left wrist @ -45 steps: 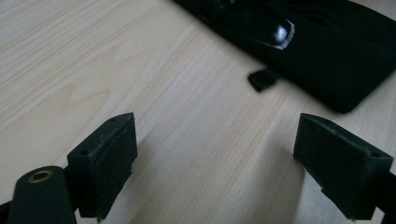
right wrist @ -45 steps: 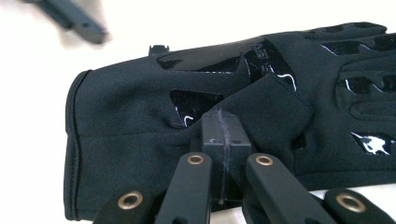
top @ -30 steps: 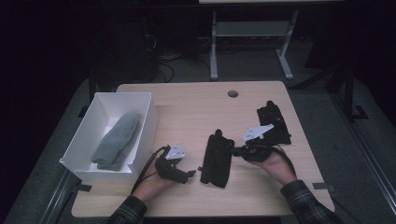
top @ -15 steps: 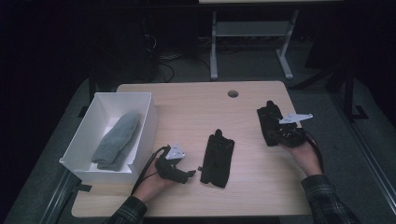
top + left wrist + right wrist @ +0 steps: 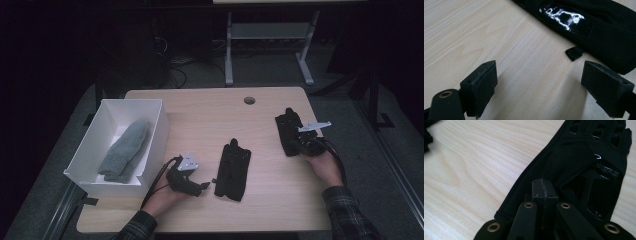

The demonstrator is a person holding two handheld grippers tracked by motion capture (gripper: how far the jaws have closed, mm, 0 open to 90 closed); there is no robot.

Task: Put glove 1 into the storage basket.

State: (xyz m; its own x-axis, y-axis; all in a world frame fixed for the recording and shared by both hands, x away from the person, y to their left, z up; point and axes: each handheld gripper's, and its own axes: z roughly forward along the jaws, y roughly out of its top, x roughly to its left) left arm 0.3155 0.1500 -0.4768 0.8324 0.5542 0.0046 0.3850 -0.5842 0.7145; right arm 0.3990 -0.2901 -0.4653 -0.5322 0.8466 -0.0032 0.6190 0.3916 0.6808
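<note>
Far left, a white box (image 5: 152, 131) sits at the table's nine o'clock with a grey mitten (image 5: 125, 150) lying inside. Next along, the left gripper (image 5: 200, 186) rests at about seven o'clock, jaws spread wide and released over bare wood, a black glove (image 5: 233, 169) just beside it at six o'clock. Over at three o'clock, the right gripper (image 5: 544, 192) is clenched, pads pressed together, tips over the cuff end of a second black glove (image 5: 584, 170); whether cloth is pinched, I cannot tell.
</note>
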